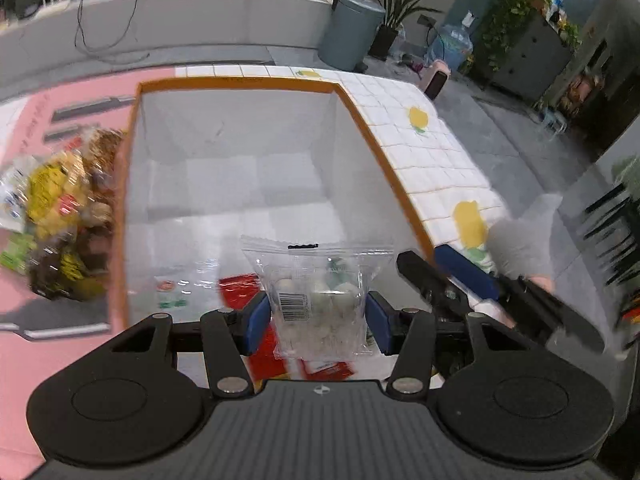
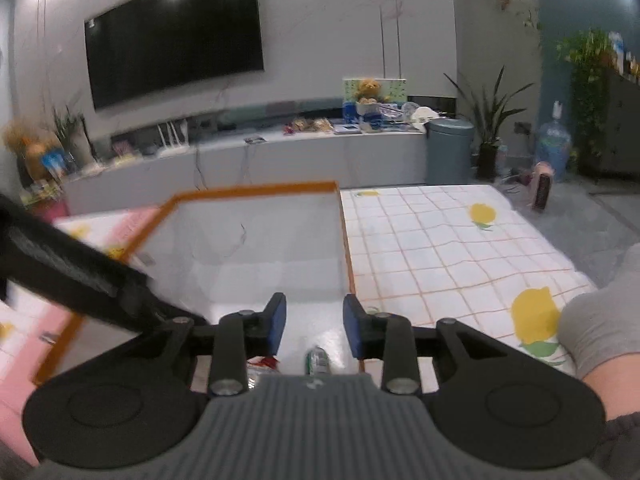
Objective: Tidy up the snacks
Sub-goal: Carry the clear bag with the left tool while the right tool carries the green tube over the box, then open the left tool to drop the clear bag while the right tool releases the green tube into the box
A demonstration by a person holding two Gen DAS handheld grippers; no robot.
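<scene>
left gripper [image 1: 318,318]: blue pads closed on a clear snack bag [image 1: 318,300], one pad on each side; bag held upright above the box interior
clear snack bag: see-through, pale round pieces inside, barcode sticker on lower left, black strip at top edge
box [image 1: 240,84]: big white box with orange rim, open top, sits on the table; left gripper is over its near end
box contents: red packet [image 1: 240,292] and a clear packet with green print [image 1: 176,292] on the floor, under and left of the held bag; from the right wrist view a small green-labelled item [image 2: 318,360] on the floor near the front wall
snack pile [image 1: 64,216]: yellow, brown, green bags heaped outside the box, just beside its left wall, on the pink mat [image 1: 24,344]; blurred
right gripper [image 2: 314,328]: nothing between the pads, narrow gap, hovering over the box's near right corner
tablecloth [image 2: 440,248]: white grid with lemon print, right of the box
person: grey sleeve [image 2: 600,320] at right edge of right wrist view
background: TV [image 2: 172,36] on wall, grey bin [image 2: 448,152], water jug [image 2: 554,148], potted plants
</scene>
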